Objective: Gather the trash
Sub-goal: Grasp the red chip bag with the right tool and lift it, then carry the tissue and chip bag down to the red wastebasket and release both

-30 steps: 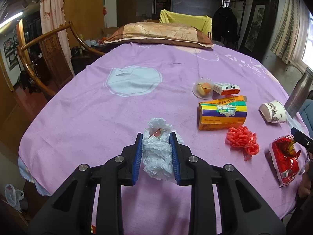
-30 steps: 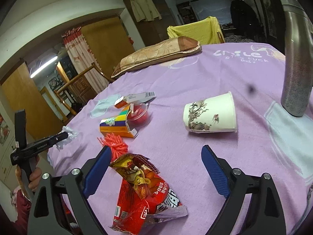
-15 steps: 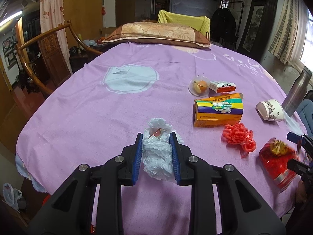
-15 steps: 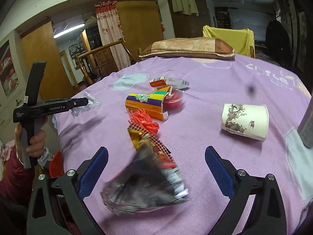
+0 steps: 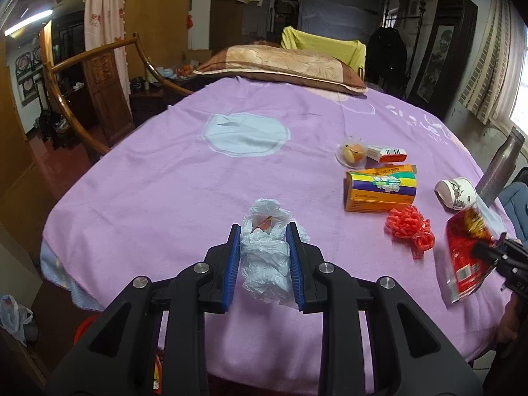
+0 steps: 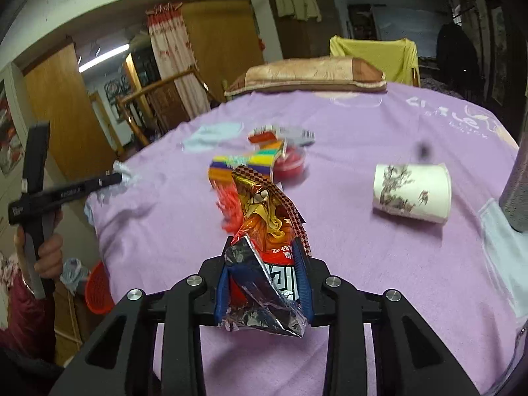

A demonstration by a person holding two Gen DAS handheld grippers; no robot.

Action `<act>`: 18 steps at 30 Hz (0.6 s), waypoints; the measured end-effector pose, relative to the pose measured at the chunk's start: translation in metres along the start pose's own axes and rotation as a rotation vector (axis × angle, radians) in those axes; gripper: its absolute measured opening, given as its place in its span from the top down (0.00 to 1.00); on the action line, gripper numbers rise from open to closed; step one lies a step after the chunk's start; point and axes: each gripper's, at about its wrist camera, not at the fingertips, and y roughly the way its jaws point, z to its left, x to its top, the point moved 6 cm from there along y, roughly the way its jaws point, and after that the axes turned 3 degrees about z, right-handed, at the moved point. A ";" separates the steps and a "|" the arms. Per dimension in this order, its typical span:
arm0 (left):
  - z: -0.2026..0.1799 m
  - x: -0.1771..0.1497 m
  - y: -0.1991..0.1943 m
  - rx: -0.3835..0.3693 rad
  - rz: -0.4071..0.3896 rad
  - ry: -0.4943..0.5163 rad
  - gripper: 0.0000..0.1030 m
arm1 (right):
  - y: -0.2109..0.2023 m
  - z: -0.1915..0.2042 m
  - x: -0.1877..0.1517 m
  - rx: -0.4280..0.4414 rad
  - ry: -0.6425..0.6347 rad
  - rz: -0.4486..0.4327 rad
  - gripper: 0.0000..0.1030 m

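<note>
Both loads are lifted off the tabletop [image 5: 165, 181]: the left gripper [image 5: 264, 260] pinches the crumpled white bag [image 5: 265, 257], the right gripper [image 6: 264, 283], having just closed, clamps the snack wrapper [image 6: 264, 231], and the red bin [image 6: 97, 288] lies below the near-left edge, closest to the left one.

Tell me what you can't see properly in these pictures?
- Silver bottle: right view, cut off by the picture's edge.
- Red cup: right view, blurred, half hidden behind the colourful box.
- Crumpled white bag: left view, the tongs' fingers cover its sides; the orange thing inside stays unclear.
</note>
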 end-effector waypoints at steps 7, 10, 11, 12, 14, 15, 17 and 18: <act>0.040 -0.010 -0.026 0.039 -0.034 -0.060 0.72 | -0.011 0.026 0.019 0.065 -0.006 -0.024 0.66; 0.062 -0.019 -0.038 0.063 -0.045 -0.093 0.72 | -0.011 0.042 0.022 0.091 -0.024 -0.023 0.66; 0.070 -0.023 -0.042 0.074 -0.047 -0.106 0.72 | -0.011 0.047 0.023 0.093 -0.031 -0.024 0.66; 0.080 -0.027 -0.047 0.086 -0.049 -0.119 0.72 | -0.011 0.053 0.024 0.096 -0.039 -0.024 0.66; 0.097 -0.035 -0.053 0.108 -0.051 -0.142 0.72 | -0.009 0.065 0.026 0.107 -0.055 -0.020 0.66; 0.107 -0.041 -0.057 0.121 -0.051 -0.158 0.72 | -0.007 0.071 0.027 0.113 -0.064 -0.016 0.66; 0.128 -0.052 -0.061 0.142 -0.045 -0.192 0.71 | -0.004 0.082 0.029 0.124 -0.080 -0.009 0.66; 0.141 -0.060 -0.063 0.153 -0.040 -0.214 0.71 | -0.001 0.090 0.030 0.130 -0.089 -0.003 0.66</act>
